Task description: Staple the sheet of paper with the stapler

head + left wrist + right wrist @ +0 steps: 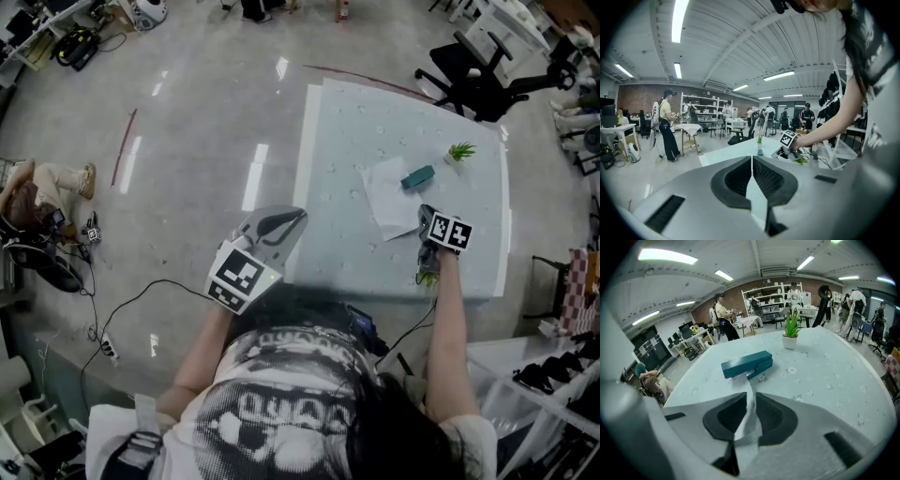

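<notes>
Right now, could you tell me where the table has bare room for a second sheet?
The left half of the table is bare, from its left edge to the sheet of paper. The near strip between left gripper and right gripper is free too. The right is crowded: stapler on the sheet, plant beyond it, right gripper at the sheet's near edge.

Open tabletop [337,169] left of the sheet [389,192], stapler [418,176] at its far corner; small plant [460,151] just beyond (rightward)
</notes>
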Motion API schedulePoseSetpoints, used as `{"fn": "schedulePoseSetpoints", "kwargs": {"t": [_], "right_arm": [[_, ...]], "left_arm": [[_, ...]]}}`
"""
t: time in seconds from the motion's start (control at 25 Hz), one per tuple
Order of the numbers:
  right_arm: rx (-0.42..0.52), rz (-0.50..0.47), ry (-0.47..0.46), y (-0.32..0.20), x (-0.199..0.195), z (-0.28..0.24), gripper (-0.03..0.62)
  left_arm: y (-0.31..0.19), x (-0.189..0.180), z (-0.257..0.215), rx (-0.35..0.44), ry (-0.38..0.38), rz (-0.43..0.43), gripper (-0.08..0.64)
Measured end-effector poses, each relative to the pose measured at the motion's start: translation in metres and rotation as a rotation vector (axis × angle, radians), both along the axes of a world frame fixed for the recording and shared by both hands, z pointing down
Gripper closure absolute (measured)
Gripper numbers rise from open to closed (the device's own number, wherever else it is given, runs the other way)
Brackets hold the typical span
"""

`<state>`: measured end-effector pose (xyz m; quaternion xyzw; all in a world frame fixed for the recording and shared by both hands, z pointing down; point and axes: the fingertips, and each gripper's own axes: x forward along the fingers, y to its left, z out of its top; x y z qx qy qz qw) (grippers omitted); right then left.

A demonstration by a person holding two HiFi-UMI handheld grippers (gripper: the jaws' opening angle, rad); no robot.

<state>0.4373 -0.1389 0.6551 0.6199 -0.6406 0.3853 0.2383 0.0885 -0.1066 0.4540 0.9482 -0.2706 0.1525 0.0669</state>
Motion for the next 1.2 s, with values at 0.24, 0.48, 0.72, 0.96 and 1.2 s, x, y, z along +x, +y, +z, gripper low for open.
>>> {"fn": "schedulePoseSetpoints", "kwargs": {"t": [0.24,0.48,0.72,0.96,1.2], "right_arm": [[0.032,-0.028,0.101,-0.004,0.017,-0.025,0.44],[0.115,-0.112,0.102,-0.04,0.008,-0.058,0.509],[0.057,-0.235,0.067,-0.069,-0.022,-0.05,0.589],[-0.104,-0.368,0.109,-0.074,-0.037,-0.025,0.591],[-0.241,-0.488,0.105,-0.076,-0.045,-0.011,0.589]], "left_arm": [[-0.002,-0.003,0.001,0.004,0.003,-0.01,0.553],[-0.001,-0.003,0.004,-0.001,0.007,-0.023,0.552],[-0.001,-0.009,0.003,-0.001,0.005,-0.05,0.553],[-0.01,-0.021,0.005,-0.01,-0.003,-0.109,0.554],[-0.026,-0.04,0.012,-0.027,-0.01,-0.187,0.553]]}}
